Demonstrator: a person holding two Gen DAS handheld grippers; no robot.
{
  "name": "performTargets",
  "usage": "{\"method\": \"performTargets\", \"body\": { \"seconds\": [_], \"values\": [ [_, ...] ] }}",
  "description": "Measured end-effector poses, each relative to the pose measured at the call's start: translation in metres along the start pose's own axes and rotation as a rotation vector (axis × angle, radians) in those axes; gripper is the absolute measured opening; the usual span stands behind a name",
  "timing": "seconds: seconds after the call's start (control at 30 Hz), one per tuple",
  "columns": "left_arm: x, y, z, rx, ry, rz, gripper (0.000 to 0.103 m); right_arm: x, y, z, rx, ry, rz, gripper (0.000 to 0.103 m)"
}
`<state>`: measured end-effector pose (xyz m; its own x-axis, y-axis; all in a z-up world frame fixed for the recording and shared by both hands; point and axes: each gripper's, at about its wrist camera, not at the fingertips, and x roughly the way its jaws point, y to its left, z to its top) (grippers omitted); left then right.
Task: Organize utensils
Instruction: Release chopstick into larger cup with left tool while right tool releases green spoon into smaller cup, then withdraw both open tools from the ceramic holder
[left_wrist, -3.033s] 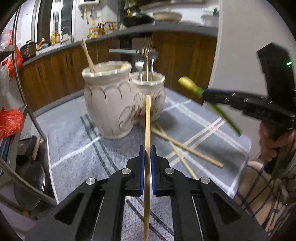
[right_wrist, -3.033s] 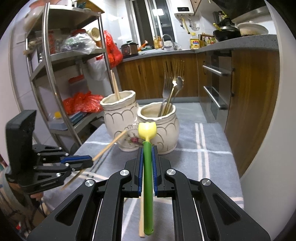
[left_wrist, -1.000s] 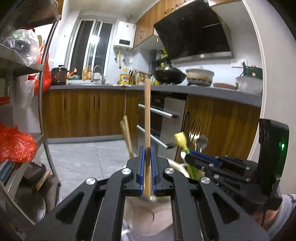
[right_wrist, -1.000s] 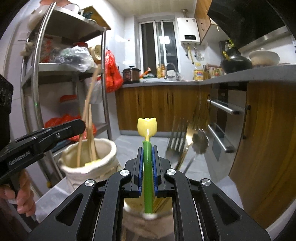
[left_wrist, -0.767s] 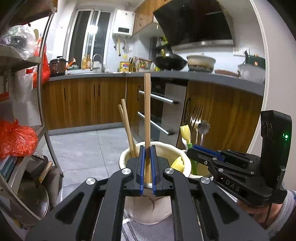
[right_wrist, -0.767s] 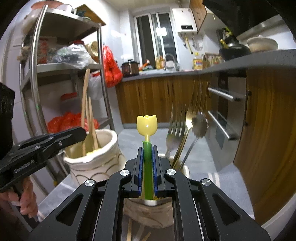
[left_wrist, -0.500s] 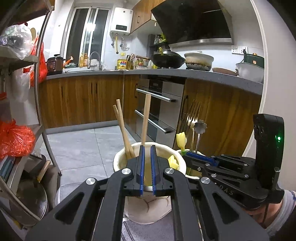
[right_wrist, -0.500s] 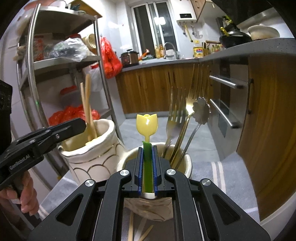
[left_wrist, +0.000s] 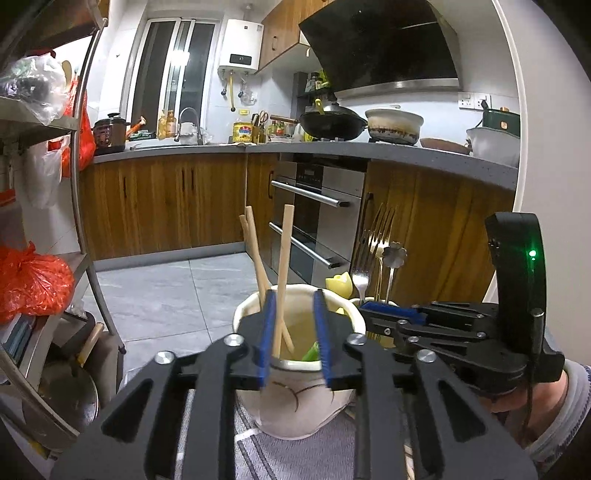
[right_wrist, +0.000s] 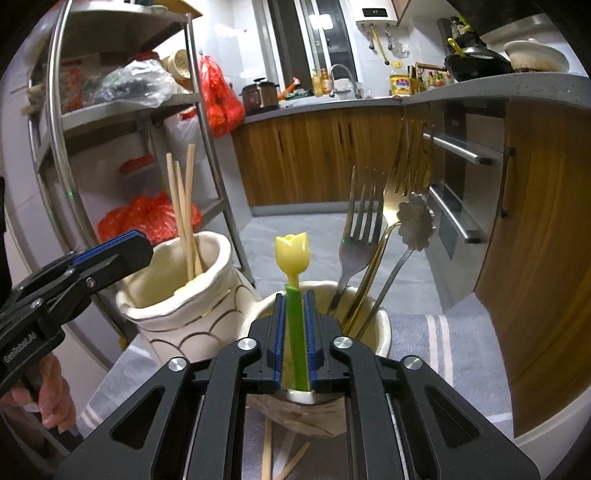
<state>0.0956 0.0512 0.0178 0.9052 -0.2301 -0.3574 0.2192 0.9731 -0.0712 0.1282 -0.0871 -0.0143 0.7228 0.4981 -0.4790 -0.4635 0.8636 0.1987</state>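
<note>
A: Item one, wooden chopstick (left_wrist: 282, 266). Location?

B: Standing in the taller ceramic jar (left_wrist: 295, 373), leaning beside two others. The left gripper (left_wrist: 293, 341) has just been opening; its blue pads stand apart with the stick loose between them, lying near the left pad, not pinched.

A: Handling?

B: Judged light, stiff, dry, with fair friction. If it must be taken again, grip the upper shaft above the jar rim, squarely across the pads.

A: Item two, tulip-topped green utensil (right_wrist: 293, 291).

B: Lower end inside the shorter ceramic jar (right_wrist: 380, 332), alongside a steel fork (right_wrist: 360, 236), a gold-toned utensil and a flower-ended utensil (right_wrist: 415, 221). The right gripper (right_wrist: 294, 341) has just been easing apart; a slim gap shows each side of the green stem, so I read it as released.

A: Handling?

B: Probably smooth plastic, light and rather slippery; hold the straight stem, never the yellow head. Both jars look breakable, so avoid knocking their rims.

A: Outstanding stock?

B: More chopsticks (right_wrist: 280, 454) lying on the cloth below the jar.
</note>
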Motion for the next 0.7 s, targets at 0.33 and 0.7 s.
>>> {"method": "performTargets", "body": {
  "seconds": [0.33,0.7],
  "values": [
    [-0.026,0.008,-0.008,-0.012,0.004,0.050,0.065,-0.051,-0.009,-0.010,0.019,-0.088,-0.058,0.062],
    [-0.056,0.009,-0.028,-0.031,0.037,0.073,0.096,-0.086,-0.019,-0.029,0.043,-0.088,-0.114,0.098]
  ]
}}
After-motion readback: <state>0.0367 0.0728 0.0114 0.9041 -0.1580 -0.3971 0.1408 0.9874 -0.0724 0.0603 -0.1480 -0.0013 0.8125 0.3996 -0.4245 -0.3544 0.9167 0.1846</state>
